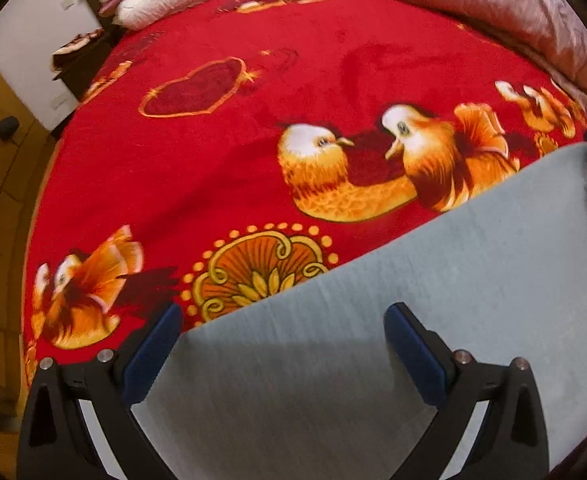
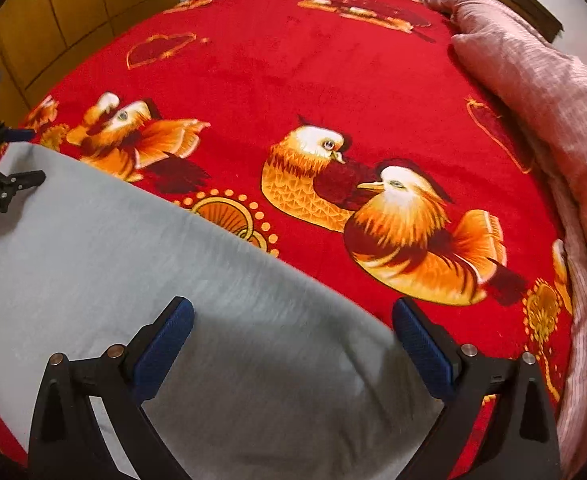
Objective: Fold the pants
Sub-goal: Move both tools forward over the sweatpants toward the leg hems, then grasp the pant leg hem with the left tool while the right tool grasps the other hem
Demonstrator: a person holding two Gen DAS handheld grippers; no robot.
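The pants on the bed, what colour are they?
Plain light grey pants, clearest in the right wrist view.

pants point(image 1: 433, 300): matt grey knit cloth | blanket point(image 1: 213, 168): plush red fleece | quilt point(image 2: 541, 80): crinkled pink cloth | pads point(image 2: 165, 348): textured blue rubber | cabinets point(image 2: 65, 20): smooth wood

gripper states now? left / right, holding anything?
Left gripper: open, holding nothing, fingers spread over the grey pants.
Right gripper: open, holding nothing, also above the pants.
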